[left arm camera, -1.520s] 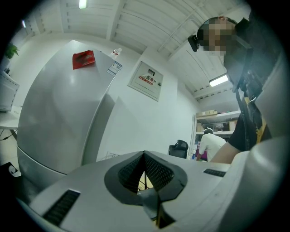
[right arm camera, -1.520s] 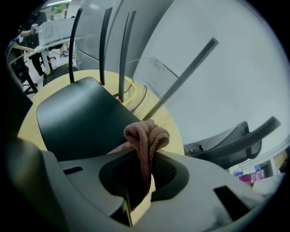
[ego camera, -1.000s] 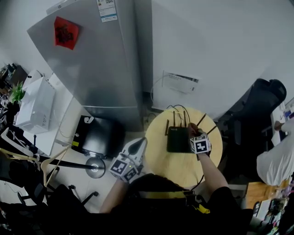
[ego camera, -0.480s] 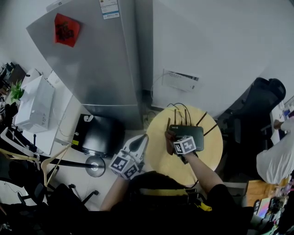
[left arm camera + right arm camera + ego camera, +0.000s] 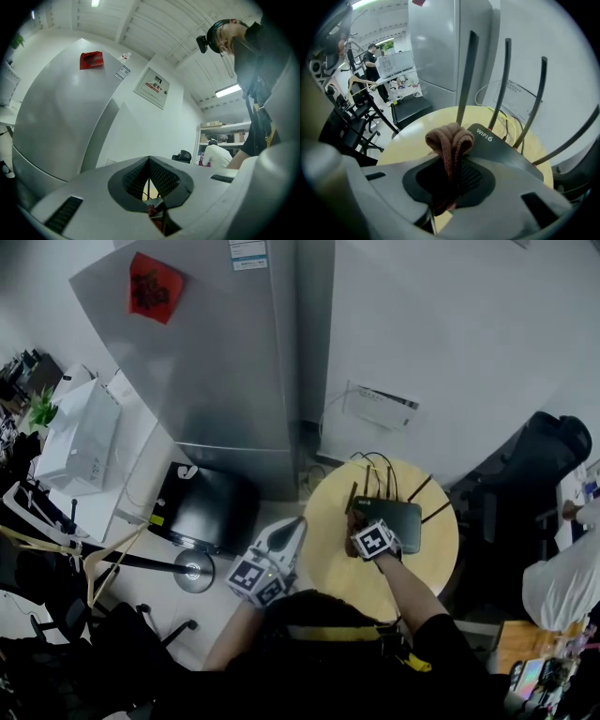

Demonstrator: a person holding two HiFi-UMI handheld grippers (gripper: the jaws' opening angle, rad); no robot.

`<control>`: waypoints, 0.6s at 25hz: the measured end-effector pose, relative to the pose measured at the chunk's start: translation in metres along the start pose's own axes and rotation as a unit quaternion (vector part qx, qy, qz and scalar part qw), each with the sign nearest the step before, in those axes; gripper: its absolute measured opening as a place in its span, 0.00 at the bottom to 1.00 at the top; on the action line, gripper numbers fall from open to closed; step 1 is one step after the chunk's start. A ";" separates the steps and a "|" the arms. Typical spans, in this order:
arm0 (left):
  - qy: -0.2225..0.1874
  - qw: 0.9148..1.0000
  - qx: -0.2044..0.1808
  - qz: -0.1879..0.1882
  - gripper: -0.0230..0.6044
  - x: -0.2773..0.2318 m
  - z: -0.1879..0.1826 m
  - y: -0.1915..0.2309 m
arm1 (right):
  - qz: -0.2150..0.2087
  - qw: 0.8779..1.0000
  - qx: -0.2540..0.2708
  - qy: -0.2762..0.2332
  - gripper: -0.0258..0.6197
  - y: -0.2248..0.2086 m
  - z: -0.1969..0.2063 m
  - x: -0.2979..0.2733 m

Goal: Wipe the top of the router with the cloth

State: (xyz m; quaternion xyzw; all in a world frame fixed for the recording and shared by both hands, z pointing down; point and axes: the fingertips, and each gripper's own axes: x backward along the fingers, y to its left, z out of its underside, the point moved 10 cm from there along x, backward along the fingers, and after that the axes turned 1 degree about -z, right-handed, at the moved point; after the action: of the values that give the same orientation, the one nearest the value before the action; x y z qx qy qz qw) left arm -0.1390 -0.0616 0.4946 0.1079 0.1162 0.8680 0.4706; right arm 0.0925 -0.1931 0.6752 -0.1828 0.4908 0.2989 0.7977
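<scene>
Refrigerator [image 5: 216, 371], tall and grey, fills the upper left of the head view, against a white wall. Below and to its right stands a round pale-wood table [image 5: 328, 568], right in front of the person holding the two grippers.

A flat black router [image 5: 401, 523] lies on the far half of the table, cables trailing behind it. The right gripper view shows its thin antennas [image 5: 466, 75] standing upright and white "WIFI 6" lettering on the near corner of its top.

The left gripper [image 5: 292, 531] hangs just off the table's left edge, well apart from the router. Its own view shows its jaws pressed together with nothing between them, pointing up towards the refrigerator and the ceiling. It seems to have no part in the wipe.

The right gripper [image 5: 354, 521] is at the router's left end. Its jaws are clamped on a bunched reddish-brown cloth [image 5: 449, 138], which sticks out past the tips, over the corner with the lettering. Whether the cloth actually presses on the plastic cannot be told.

The wipe looks to be under way. The cloth is gripped and brought to one end of the top. Most of the black surface, stretching right towards the antennas, looks uncovered. No dust or streaks show, so how much has been cleaned cannot be judged.
</scene>
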 end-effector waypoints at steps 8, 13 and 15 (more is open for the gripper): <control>-0.016 1.000 -0.015 -0.014 0.03 -0.006 -0.003 0.001 | 0.021 1.000 0.000 0.014 0.13 -0.019 0.015 0.006; -0.003 0.999 -0.035 0.003 0.03 -0.025 -0.006 -0.004 | 0.048 0.998 0.013 0.036 0.13 -0.032 0.029 0.016; -0.011 0.999 -0.034 0.011 0.03 -0.035 -0.007 -0.008 | 0.058 0.997 0.011 0.042 0.13 -0.039 0.036 0.020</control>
State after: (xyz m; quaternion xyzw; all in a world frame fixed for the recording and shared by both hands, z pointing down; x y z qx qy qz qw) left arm -0.1162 -0.0870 0.4827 0.1029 0.0804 0.8755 0.4653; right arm 0.1491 -0.1958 0.6734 -0.1578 0.5369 0.3317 0.7594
